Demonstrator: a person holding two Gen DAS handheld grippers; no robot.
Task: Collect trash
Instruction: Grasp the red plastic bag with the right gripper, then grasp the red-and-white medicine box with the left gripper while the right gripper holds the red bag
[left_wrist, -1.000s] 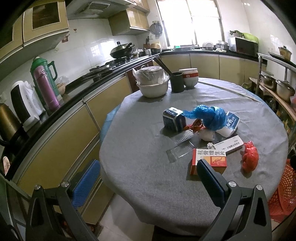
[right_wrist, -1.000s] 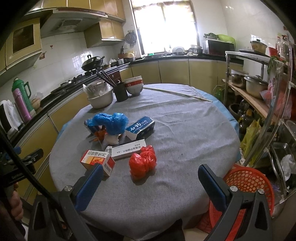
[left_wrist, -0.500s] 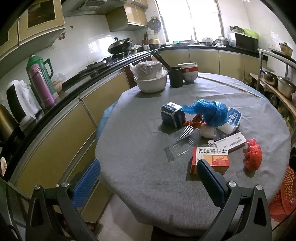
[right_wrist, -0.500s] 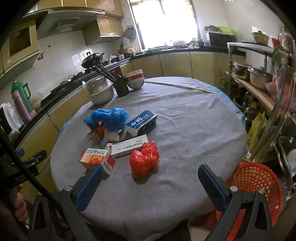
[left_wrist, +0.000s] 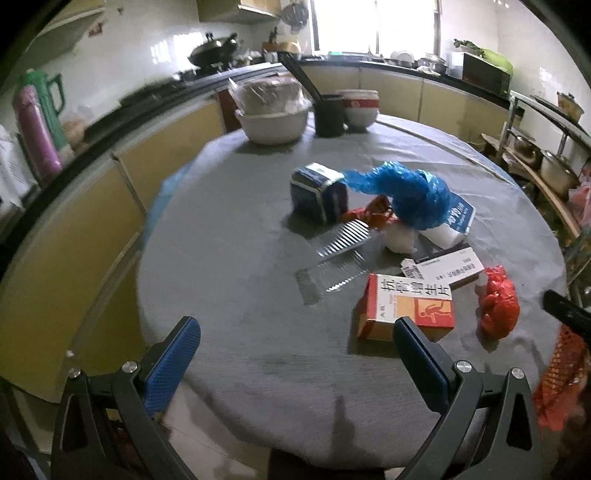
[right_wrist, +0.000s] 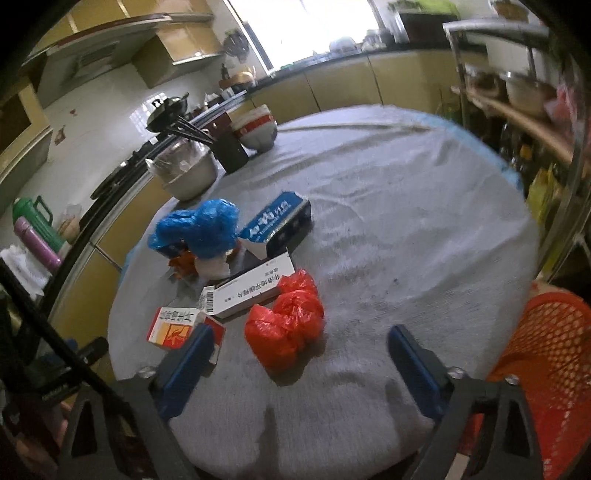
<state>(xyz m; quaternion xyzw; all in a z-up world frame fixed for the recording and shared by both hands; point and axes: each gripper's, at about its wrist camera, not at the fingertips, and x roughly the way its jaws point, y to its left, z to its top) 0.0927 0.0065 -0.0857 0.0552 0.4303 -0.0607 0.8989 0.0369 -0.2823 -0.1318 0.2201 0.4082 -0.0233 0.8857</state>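
Trash (right_wrist: 284, 328) on grey-clothed kitchen table (right_wrist: 406, 229); left tongs (left_wrist: 295, 363) and right tongs (right_wrist: 299, 363) open, empty, right narrowing.

- Grey cloth (right_wrist: 388, 221) covers the desk.
- Crumpled bag (right_wrist: 286, 321): bright red.
- Other bag (left_wrist: 410, 195): blue.
- Box (left_wrist: 406, 310): orange and white, black characters.
- Carton (right_wrist: 277, 225): dark blue, white lettering.
- Basket (right_wrist: 550, 354): red mesh.
- Gripper pads (left_wrist: 170, 362): blue.

Bare bench (right_wrist: 406, 229) lies open right of the red bag (right_wrist: 286, 325). Left of it, boxes (right_wrist: 184, 325) crowd together. A red basket (right_wrist: 554, 362) flanks the bench edge.
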